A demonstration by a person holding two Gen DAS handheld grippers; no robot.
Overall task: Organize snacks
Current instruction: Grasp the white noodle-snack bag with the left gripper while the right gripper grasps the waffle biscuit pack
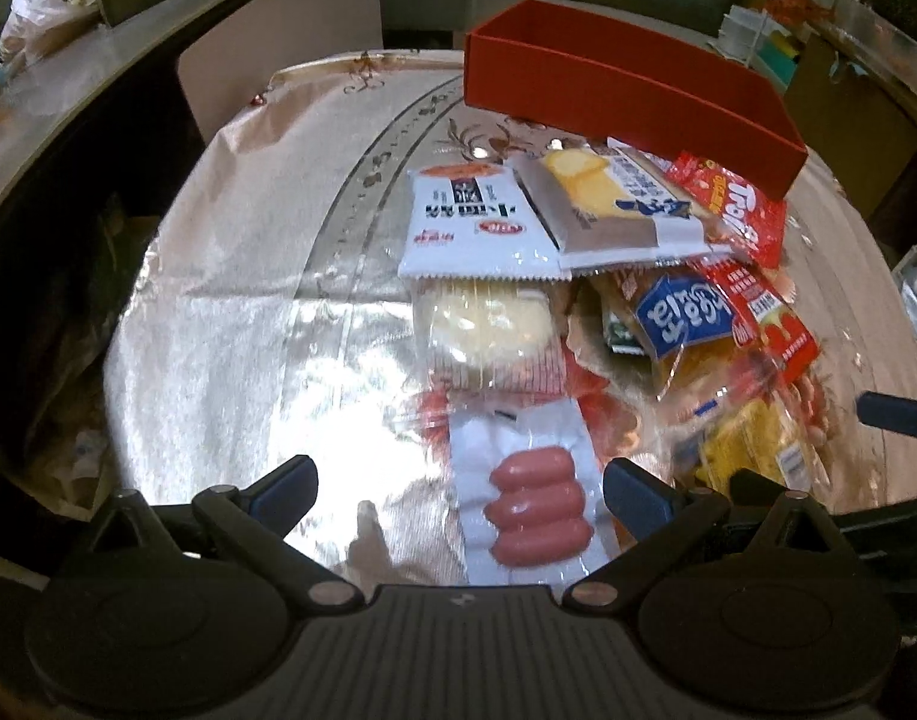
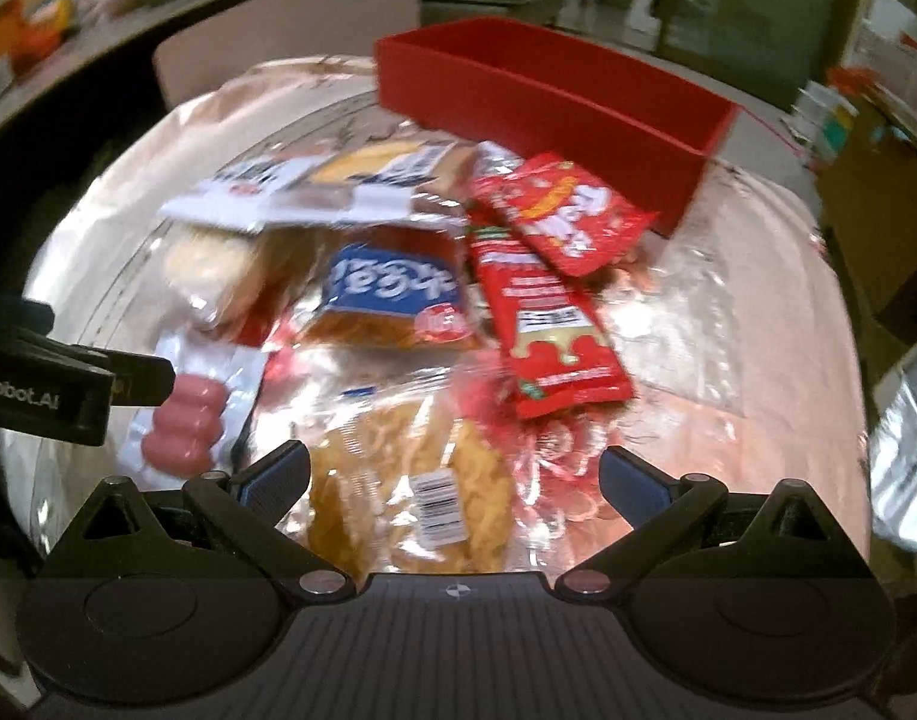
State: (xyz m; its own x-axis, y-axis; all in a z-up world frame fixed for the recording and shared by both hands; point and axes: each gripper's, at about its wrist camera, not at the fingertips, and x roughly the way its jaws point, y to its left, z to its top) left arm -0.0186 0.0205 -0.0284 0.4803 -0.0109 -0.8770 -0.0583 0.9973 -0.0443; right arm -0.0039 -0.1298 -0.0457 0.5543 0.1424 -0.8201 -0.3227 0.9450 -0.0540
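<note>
The snacks lie in a messy heap on the tabletop [image 1: 230, 312], which has a shiny, crinkly cover. Behind the heap sits a long red box [image 1: 626, 90] with stiff, flat walls. It looks empty, so it is likely the place where the snacks should go.

The left gripper [image 1: 458, 489] hangs low over a pack of sausages [image 1: 539, 507]. Its jaws are wide open, with one on each side of the pack. They do not touch it yet. The three sausages are pink, round and smooth, and they sit in clear plastic. This pack lies at the near edge of the heap, so it is probably easy to pick first.

The right gripper [image 2: 452, 480] also has its jaws wide open and holds nothing. It hovers over a yellow noodle snack [image 2: 410, 504] in a clear, crackly bag.

Farther back lie a white packet [image 1: 473, 222], a yellow cake pack [image 1: 608, 204], a blue-label bag [image 1: 680, 312] and red packets [image 2: 554, 312]. They overlap, and one corner of the box seems to rest on them. The bags look slippery, so they may slide when squeezed.
</note>
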